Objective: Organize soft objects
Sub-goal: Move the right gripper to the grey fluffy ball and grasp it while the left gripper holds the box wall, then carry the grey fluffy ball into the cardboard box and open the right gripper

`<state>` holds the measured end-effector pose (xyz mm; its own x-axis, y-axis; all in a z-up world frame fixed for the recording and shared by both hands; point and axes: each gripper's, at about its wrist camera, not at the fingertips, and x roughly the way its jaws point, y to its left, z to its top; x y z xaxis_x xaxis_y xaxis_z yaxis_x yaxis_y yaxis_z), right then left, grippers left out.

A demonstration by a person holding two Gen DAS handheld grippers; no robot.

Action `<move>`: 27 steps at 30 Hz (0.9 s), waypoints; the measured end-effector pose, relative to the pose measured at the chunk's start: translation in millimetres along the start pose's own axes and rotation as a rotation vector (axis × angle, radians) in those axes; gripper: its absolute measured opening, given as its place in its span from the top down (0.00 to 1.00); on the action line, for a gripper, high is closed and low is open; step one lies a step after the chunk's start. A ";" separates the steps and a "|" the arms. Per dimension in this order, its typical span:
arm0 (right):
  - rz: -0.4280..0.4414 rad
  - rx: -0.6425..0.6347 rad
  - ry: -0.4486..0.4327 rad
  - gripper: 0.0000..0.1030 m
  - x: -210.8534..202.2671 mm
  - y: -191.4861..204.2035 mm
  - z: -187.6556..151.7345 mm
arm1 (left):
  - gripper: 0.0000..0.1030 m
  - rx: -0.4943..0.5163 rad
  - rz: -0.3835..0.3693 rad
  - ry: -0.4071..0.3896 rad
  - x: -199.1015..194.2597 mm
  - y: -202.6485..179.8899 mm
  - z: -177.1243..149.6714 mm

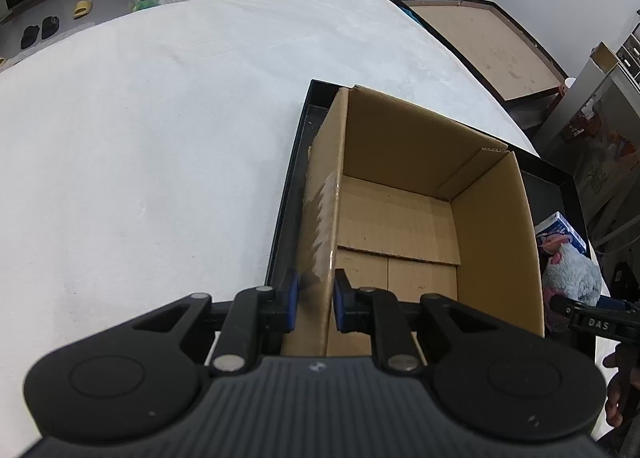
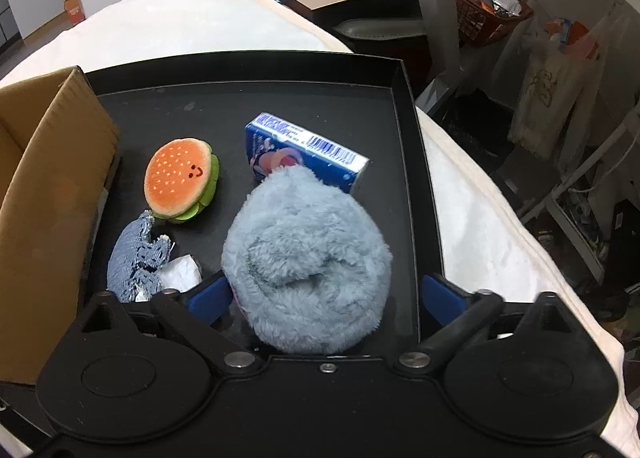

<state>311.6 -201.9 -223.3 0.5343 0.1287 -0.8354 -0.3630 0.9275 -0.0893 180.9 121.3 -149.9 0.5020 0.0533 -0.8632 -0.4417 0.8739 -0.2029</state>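
The left gripper (image 1: 315, 304) is clamped on the near left wall of the cardboard box (image 1: 400, 214) standing in the black tray (image 2: 248, 98), while the right gripper (image 2: 324, 298), marked "DAS", stands released around the blue plush toy (image 2: 308, 254), between burger plush (image 2: 180, 180) and barcoded blue carton (image 2: 308, 150).

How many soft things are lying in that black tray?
3: an orange plush burger by the cardboard box, a frayed blue denim scrap below it, and a fluffy grey-blue plush between the right gripper fingers. More may be hidden.
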 end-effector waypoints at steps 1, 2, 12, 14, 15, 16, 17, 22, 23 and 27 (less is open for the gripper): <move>0.011 0.001 0.006 0.23 1.2 0.1 -0.4 | 0.84 0.001 -0.002 -0.003 0.5 0.3 -0.3; 0.021 0.005 0.013 0.28 2.0 0.0 -1.2 | 0.84 0.002 -0.003 -0.004 1.0 0.2 -0.5; 0.017 0.005 -0.002 0.34 -18.9 3.2 -6.9 | 0.84 -0.027 -0.036 -0.011 7.4 11.4 -2.7; 0.016 0.001 -0.010 0.34 -25.6 5.2 -6.2 | 0.83 -0.029 -0.046 -0.013 6.9 13.0 -3.4; 0.011 0.001 -0.016 0.34 -29.6 6.2 -5.7 | 0.83 -0.027 -0.050 -0.014 6.4 13.1 -3.7; 0.009 0.001 -0.019 0.34 -32.5 6.6 -5.0 | 0.83 -0.026 -0.050 -0.015 5.7 12.9 -4.3; 0.008 0.003 -0.023 0.34 -36.2 7.6 -4.1 | 0.83 -0.026 -0.049 -0.015 5.1 12.7 -4.8; 0.005 -0.016 -0.060 0.34 -57.7 18.6 0.5 | 0.83 -0.029 -0.059 -0.018 4.3 14.7 -4.5; 0.006 -0.017 -0.067 0.34 -61.2 20.9 1.4 | 0.83 -0.029 -0.061 -0.018 4.4 15.0 -4.3; 0.006 -0.030 -0.091 0.34 -74.3 32.6 5.1 | 0.82 -0.039 -0.081 -0.019 4.5 18.7 -4.4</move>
<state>264.0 -179.5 -161.3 0.5985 0.1668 -0.7836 -0.3888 0.9157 -0.1020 171.6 135.7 -159.6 0.5509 -0.0076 -0.8345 -0.4272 0.8565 -0.2898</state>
